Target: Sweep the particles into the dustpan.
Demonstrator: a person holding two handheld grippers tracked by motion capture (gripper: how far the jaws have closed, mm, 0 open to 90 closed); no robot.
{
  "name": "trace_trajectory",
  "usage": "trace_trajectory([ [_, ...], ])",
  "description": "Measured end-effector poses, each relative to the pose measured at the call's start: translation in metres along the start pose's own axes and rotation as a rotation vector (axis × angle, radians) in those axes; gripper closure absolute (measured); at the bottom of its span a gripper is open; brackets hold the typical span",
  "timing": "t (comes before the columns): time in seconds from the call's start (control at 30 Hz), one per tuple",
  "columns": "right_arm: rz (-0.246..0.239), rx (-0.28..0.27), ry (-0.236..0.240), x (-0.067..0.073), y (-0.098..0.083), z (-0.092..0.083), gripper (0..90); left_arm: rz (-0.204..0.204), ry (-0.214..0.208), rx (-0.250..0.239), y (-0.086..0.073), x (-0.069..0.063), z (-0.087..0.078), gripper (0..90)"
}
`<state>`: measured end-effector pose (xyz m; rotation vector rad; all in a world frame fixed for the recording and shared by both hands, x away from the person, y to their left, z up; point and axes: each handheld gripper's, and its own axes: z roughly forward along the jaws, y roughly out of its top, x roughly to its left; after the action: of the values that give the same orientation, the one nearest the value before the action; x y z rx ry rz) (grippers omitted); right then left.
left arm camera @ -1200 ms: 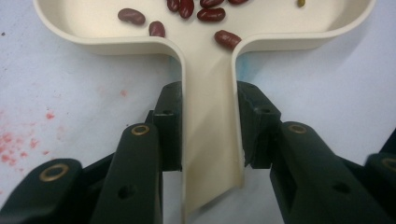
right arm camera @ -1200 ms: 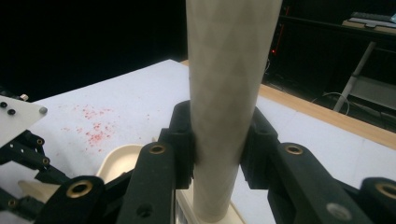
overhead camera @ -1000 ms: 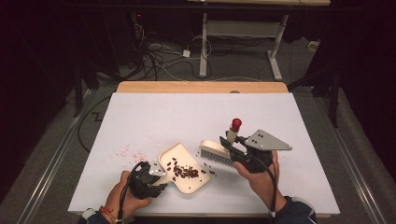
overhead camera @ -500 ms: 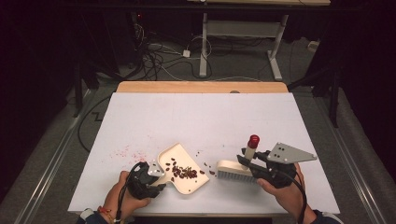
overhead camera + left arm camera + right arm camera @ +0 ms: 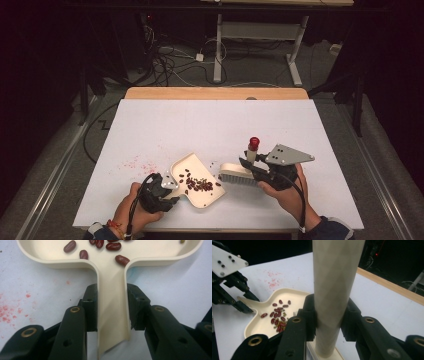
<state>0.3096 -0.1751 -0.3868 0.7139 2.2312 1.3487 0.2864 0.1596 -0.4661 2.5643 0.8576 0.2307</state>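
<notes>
A cream dustpan (image 5: 181, 162) lies on the white table near the front edge, with several red beans (image 5: 200, 185) in it. My left gripper (image 5: 167, 192) is shut on the dustpan's handle (image 5: 112, 320), its pads pressing both sides, and beans (image 5: 113, 246) lie just ahead of them. My right gripper (image 5: 252, 167) is shut on the cream handle (image 5: 334, 277) of a brush (image 5: 235, 173). The brush rests bristles down just right of the dustpan, its red-tipped handle end (image 5: 254, 142) pointing up. In the right gripper view the dustpan (image 5: 254, 327) and its beans (image 5: 278, 317) lie to the left, with the left gripper (image 5: 244, 303) behind.
Faint red stains (image 5: 137, 162) mark the table left of the dustpan. A few dark specks (image 5: 212, 164) lie between dustpan and brush. A wooden strip (image 5: 215, 93) runs along the far edge, with cables and desk legs on the floor beyond.
The right gripper drew the brush away from the dustpan's lip to the right and toward the front edge, then shifted back a little toward the dustpan. The left gripper and dustpan stayed still.
</notes>
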Motion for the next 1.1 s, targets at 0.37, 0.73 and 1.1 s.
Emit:
trace_trajectory([
  [0.37,0.058,-0.096,-0.126,-0.008,0.011,0.001,70.1,-0.008,-0.013,0.005,0.001,0.000,0.000,63.6],
  [0.73,-0.023,0.041,-0.186,0.017,0.006,0.021,70.2,-0.015,-0.013,0.017,0.000,-0.002,0.001,63.5],
  [1.1,-0.024,0.045,-0.119,0.049,0.006,0.018,70.1,-0.027,-0.010,0.016,0.001,-0.002,0.000,63.5],
])
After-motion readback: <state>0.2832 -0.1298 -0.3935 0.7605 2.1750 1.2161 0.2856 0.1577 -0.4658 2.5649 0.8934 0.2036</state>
